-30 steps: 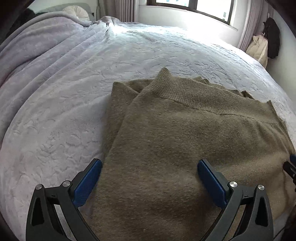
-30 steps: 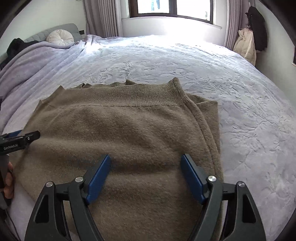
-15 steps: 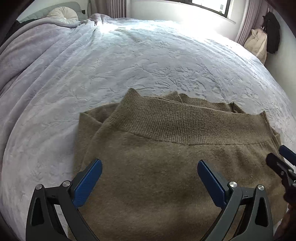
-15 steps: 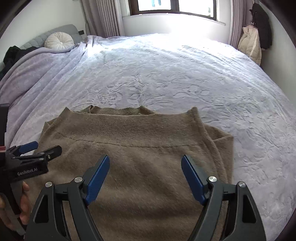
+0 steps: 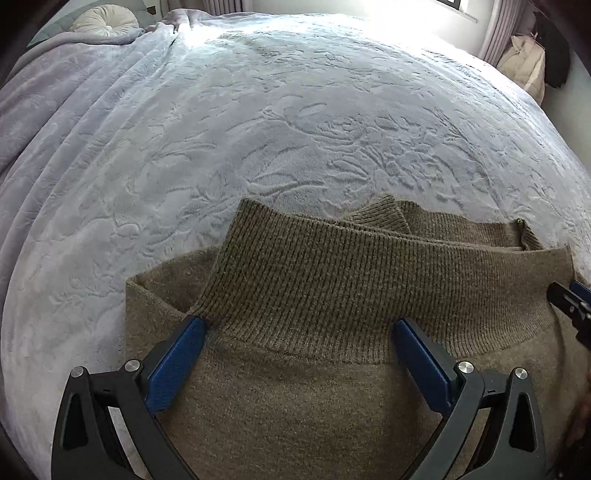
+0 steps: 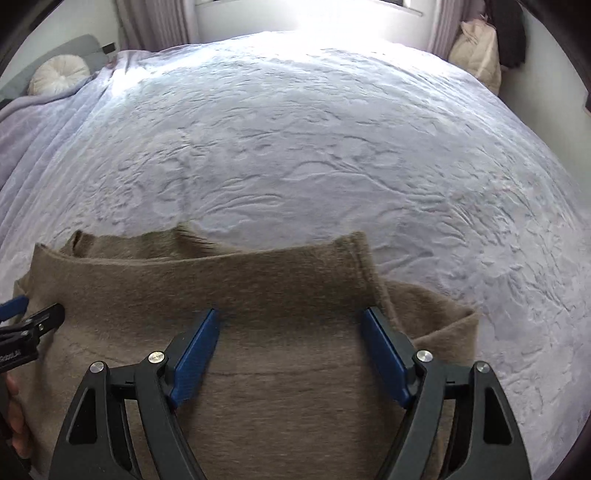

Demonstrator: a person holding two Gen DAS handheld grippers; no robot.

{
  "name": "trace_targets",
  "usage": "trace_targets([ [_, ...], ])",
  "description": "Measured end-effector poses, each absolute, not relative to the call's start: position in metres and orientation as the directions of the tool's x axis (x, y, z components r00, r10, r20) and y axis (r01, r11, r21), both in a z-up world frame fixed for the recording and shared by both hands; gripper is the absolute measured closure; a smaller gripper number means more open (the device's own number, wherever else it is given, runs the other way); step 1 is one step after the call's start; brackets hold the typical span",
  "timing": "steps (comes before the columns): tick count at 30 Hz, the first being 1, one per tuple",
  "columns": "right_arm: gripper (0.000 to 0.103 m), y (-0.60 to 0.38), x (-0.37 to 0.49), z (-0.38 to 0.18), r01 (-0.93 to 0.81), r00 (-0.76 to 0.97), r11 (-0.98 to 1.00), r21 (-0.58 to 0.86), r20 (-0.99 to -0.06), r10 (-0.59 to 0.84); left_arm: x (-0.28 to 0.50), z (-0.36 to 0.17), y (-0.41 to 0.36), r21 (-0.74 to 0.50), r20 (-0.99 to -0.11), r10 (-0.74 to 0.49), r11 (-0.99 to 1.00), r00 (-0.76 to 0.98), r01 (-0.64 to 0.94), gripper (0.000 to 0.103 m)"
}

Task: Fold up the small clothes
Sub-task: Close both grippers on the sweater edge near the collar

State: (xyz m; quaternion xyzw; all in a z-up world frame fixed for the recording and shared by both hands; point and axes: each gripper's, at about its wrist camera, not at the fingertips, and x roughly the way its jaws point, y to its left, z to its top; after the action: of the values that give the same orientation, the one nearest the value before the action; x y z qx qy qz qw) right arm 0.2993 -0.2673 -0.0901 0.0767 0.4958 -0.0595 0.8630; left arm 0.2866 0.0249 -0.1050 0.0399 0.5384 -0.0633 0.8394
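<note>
Sweater (image 5: 332, 369) flat on bedspread (image 5: 295, 129); pillow (image 5: 105, 22) well apart.

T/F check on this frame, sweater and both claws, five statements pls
1. Both claws stand open over the knit. True: the left claw and the right claw have their jaws wide apart, with nothing pinched.
2. The sweater is bright red. False: it is olive-brown.
3. The sweater lies on a pale embossed bedspread. True.
4. The ribbed band sits at the sweater's far edge, ahead of the left claw. True.
5. A round cushion rests on top of the sweater. False: it sits far off at the head of the bed, apart from the sweater.
</note>
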Motion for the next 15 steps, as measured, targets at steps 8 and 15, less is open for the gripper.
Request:
trace_targets([
  [8,0.02,-0.347,0.185,-0.047,0.125,0.627,0.963,0.237,-0.772,0.109,0.226,-0.066,0.123,-0.099,-0.871,-0.159,0.984,0.465,0.151,0.0],
  [15,0.02,-0.381,0.152,-0.085,0.148,0.6,0.9,0.41,-0.76,0.248,0.221,-0.105,0.163,-0.274,-0.892,-0.281,0.959,0.355,0.072,0.0],
])
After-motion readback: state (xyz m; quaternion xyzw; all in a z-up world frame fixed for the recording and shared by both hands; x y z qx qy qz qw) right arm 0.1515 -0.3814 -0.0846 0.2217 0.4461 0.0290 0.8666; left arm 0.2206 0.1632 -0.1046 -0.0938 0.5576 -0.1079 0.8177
